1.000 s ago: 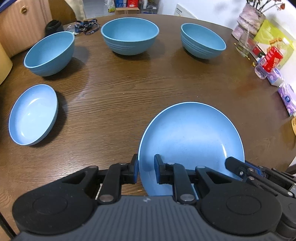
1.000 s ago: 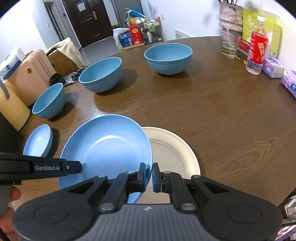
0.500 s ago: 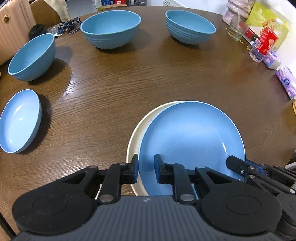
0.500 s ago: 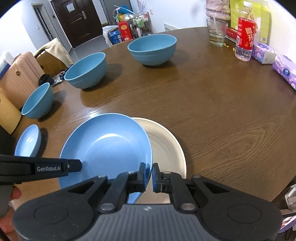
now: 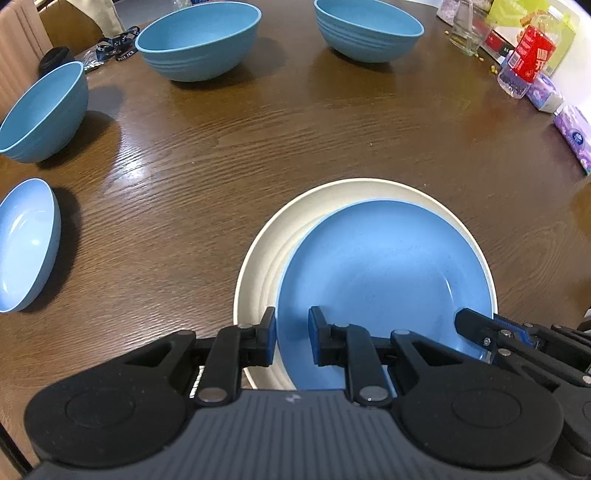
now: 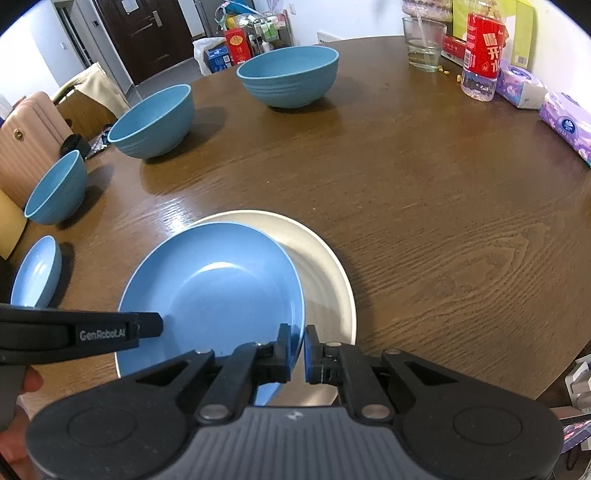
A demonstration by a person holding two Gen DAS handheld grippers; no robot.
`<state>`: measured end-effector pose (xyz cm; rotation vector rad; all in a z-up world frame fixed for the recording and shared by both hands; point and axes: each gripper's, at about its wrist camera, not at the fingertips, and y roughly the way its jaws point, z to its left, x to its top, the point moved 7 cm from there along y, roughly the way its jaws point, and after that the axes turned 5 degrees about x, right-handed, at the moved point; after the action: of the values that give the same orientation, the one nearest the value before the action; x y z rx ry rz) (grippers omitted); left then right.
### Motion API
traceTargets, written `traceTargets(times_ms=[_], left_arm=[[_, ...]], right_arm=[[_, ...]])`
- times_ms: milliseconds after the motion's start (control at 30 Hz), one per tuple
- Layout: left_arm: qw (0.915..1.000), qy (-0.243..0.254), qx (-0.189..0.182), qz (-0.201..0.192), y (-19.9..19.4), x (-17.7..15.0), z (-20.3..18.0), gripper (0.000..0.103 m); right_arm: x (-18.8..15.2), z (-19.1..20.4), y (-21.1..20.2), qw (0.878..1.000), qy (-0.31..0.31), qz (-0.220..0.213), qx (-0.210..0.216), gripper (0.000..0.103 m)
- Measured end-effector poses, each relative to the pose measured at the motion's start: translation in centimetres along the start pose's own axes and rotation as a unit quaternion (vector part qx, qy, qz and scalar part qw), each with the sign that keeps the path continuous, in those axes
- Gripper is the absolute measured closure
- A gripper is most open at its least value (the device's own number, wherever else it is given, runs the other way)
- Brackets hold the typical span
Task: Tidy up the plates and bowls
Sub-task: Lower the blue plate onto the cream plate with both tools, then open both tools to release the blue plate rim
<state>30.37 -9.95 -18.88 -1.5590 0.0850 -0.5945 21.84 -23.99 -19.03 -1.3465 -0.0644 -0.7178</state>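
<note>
Both grippers hold a blue plate by its rim, low over a larger cream plate on the wooden table. I cannot tell whether the two plates touch. My left gripper is shut on the plate's near-left rim. My right gripper is shut on its right rim, and shows in the left wrist view at the plate's right edge. The left gripper reaches in from the left in the right wrist view. The blue plate hides the cream plate's near part.
Three blue bowls stand across the far side of the table. A small blue dish lies at the left. A red-labelled bottle, a glass and tissue packs line the right edge.
Both grippers have come down with the blue plate. The cream plate, hidden under it in the left wrist view a second ago, now shows around its far and left sides.
</note>
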Motion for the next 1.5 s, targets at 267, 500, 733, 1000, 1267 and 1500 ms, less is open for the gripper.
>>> traceTargets(times_ms=[267, 500, 733, 1000, 1267, 1500], left_arm=[[0.9999, 0.011, 0.005, 0.005, 0.8, -0.2, -0.5, 0.084], [0.9998, 0.016, 0.014, 0.003, 1.2, -0.2, -0.8, 0.084], [0.9996, 0.018, 0.021, 0.0, 1.2, -0.1, -0.8, 0.083], [0.9993, 0.019, 0.032, -0.003, 0.8, -0.4, -0.9, 0.078], [0.9989, 0.012, 0.038, -0.023, -0.2, -0.1, -0.4, 0.06], [0.9975, 0.006, 0.049, -0.05, -1.6, 0.1, 0.1, 0.039]], right_arm=[[-0.2, -0.4, 0.5, 1.0, 0.001, 0.007, -0.006, 0.096], [-0.2, -0.6, 1.0, 1.0, 0.0, 0.011, -0.007, 0.096], [-0.3, -0.7, 1.3, 1.0, -0.003, 0.013, -0.005, 0.095], [-0.3, -1.0, 1.3, 1.0, 0.004, 0.013, 0.005, 0.092], [-0.1, -0.9, 0.7, 1.0, 0.002, 0.003, 0.007, 0.085], [0.4, -0.5, -0.5, 1.0, -0.004, -0.014, 0.011, 0.06]])
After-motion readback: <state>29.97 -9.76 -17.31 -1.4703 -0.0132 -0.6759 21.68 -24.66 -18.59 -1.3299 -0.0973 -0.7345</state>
